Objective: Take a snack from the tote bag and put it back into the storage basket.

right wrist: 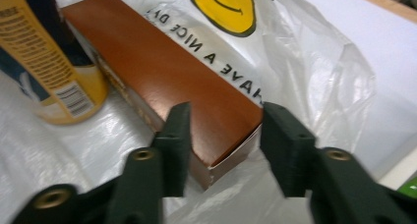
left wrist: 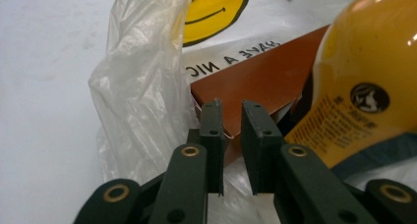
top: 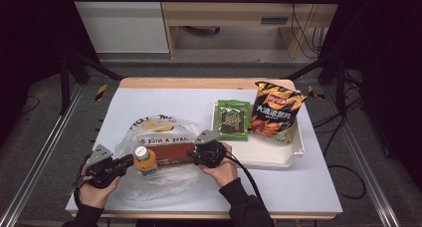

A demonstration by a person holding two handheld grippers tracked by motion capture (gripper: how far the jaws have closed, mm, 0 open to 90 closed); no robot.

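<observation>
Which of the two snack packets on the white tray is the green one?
The small green square packet, on the left; the larger orange-and-black chip bag beside it lies right.

On the table [top: 318, 187] a brown box [top: 171, 154] and an orange bottle [top: 145, 161] lie on a clear plastic bag [top: 164, 132]; the left gripper [top: 125, 163] is beside the bottle; the right gripper [top: 197, 155] is at the box end; two snack packets [top: 259, 115] rest on a white tray [top: 278, 155].

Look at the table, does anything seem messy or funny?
A little. The plastic bag lies crumpled and flat, its smiley print upside down from here. The brown box and the orange bottle rest on top of it, not inside. The snacks sit tidily on the white tray.
</observation>
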